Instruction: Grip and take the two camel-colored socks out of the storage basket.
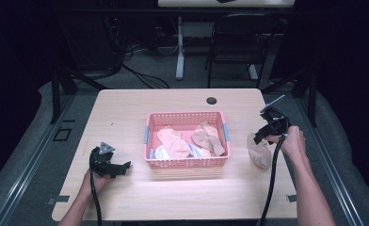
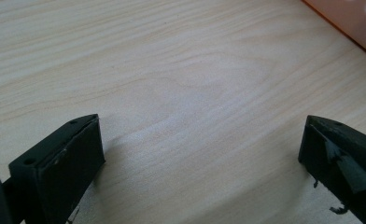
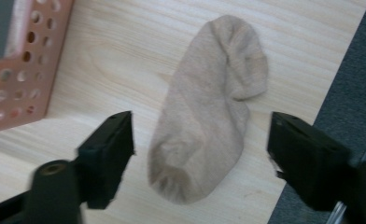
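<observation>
Right now my right gripper (image 3: 200,135) hangs over the beige sock (image 3: 209,112) with its jaws wide apart, one on either side of the sock and neither touching it. That sock lies flat on the surface (image 1: 126,117), just right of the pink basket (image 1: 187,162) and close to the surface's right edge, with grey floor beyond it in the right gripper view. My left gripper (image 2: 200,154) sits low over bare wood to the left of the basket, jaws also spread and holding nothing. More socks (image 1: 192,141) lie heaped in the basket. I judge the main risk to be a bad pinch: the sock is thin and limp, so if I come down too shallow the jaws may close on air or catch only a fold, and it could slide free on the way up. If I press too hard, the jaws may scrape the wood. Because the sock lies so near the edge, a sideways nudge could push it off onto the floor. Should I carry it toward the basket, a dangling end might snag the rim and pull loose.
</observation>
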Available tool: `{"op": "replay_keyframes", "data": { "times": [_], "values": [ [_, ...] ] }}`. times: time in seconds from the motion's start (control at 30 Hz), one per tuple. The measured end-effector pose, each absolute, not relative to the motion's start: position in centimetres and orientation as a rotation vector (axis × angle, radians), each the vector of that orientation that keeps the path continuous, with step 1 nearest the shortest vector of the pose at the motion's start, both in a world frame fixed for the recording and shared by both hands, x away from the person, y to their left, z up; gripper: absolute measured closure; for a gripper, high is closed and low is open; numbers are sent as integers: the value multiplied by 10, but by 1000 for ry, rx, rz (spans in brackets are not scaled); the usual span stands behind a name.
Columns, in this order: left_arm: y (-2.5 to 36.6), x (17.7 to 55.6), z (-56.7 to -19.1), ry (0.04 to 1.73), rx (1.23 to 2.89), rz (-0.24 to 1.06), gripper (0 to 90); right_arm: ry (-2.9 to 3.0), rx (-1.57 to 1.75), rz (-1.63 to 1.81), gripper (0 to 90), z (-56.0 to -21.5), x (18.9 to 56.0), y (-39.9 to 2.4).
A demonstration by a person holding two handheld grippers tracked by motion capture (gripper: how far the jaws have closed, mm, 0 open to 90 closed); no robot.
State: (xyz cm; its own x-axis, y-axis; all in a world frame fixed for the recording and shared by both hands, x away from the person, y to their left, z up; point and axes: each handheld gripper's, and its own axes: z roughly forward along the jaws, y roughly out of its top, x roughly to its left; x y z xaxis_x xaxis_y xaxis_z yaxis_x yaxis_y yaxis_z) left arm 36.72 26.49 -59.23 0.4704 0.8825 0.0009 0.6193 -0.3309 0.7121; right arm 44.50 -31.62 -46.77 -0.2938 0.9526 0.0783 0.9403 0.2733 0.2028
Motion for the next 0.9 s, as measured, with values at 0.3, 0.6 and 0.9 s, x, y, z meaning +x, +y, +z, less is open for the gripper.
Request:
{"op": "replay_keyframes", "data": {
  "times": [0.3,0.6,0.9],
  "values": [
    [265,367,-592,1241,2069,521,0,2473,1771,383,93,-441,438,-312],
    [265,367,-592,1241,2068,521,0,2505,1703,393,77,-416,434,-293],
    [265,367,-592,1241,2069,521,0,2549,1613,366,47,-399,437,-267]
  ]
}}
